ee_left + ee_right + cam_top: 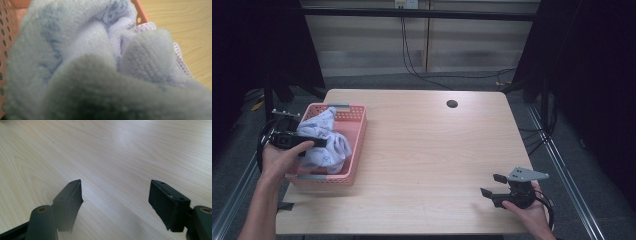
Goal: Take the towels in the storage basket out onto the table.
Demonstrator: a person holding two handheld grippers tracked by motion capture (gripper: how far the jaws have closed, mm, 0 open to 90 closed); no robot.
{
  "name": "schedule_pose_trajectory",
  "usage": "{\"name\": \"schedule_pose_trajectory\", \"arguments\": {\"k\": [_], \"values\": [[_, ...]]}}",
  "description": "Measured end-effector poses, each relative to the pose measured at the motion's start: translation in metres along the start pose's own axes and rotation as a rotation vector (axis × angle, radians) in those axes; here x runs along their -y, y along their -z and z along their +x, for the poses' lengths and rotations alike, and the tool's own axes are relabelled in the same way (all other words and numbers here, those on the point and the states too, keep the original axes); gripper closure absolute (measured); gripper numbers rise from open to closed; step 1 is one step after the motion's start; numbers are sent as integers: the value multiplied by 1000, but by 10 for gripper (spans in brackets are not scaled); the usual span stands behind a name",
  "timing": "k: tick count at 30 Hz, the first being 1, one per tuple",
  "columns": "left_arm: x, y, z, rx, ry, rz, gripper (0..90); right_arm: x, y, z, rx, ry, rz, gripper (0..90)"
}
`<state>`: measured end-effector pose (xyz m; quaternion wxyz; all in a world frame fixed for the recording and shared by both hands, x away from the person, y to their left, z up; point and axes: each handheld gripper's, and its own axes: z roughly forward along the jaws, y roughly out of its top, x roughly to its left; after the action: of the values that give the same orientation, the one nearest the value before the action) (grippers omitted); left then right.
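Looks like lab or test room, not home. Bare wooden bench (427, 150) with round cable hole (452, 104) stands alone on grey floor (422, 80). Black curtains (592, 75) hang on both sides. Loose cables (412, 60) run down pale wall panels (422, 45). Metal rails (562, 170) flank bench.

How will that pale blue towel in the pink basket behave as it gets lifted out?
The towel will likely flop and drape: it already lies in soft folds over the pink basket rim. Its fluffy terry pile suggests it is light and not slippery. A trailing stitched edge might snag the rim and tug the basket.
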<state>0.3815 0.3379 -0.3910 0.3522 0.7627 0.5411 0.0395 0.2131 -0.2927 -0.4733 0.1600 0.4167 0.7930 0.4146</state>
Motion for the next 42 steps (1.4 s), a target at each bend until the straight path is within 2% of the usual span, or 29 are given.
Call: {"name": "schedule_pose_trajectory", "arguments": {"k": [1,4,5,7,11,13,20,28,29,31,42], "values": [[-1,2,0,6,-12,4,530,0,0,0,0,0,-1,268],[-3,5,-2,8,-11,-20,529,0,0,0,-1,1,1,268],[-5,10,-1,18,-32,-25,529,0,0,0,-2,1,0,268],[-6,14,-2,18,-40,-38,528,0,0,0,-4,2,2,268],[-6,19,-2,35,-33,-60,527,0,0,0,-4,3,1,268],[-6,21,-1,53,-16,-78,527,0,0,0,-3,0,2,268],[-12,33,-2,57,-5,-110,527,0,0,0,-3,2,3,268],[-18,45,-3,56,-10,-139,526,0,0,0,-4,3,2,268],[-18,47,-3,56,-20,-140,527,0,0,0,-3,3,2,268],[-20,49,-5,57,-12,-155,526,0,0,0,-2,1,2,268],[-27,68,-12,54,-50,-184,525,0,0,0,-3,-1,2,268]]}}
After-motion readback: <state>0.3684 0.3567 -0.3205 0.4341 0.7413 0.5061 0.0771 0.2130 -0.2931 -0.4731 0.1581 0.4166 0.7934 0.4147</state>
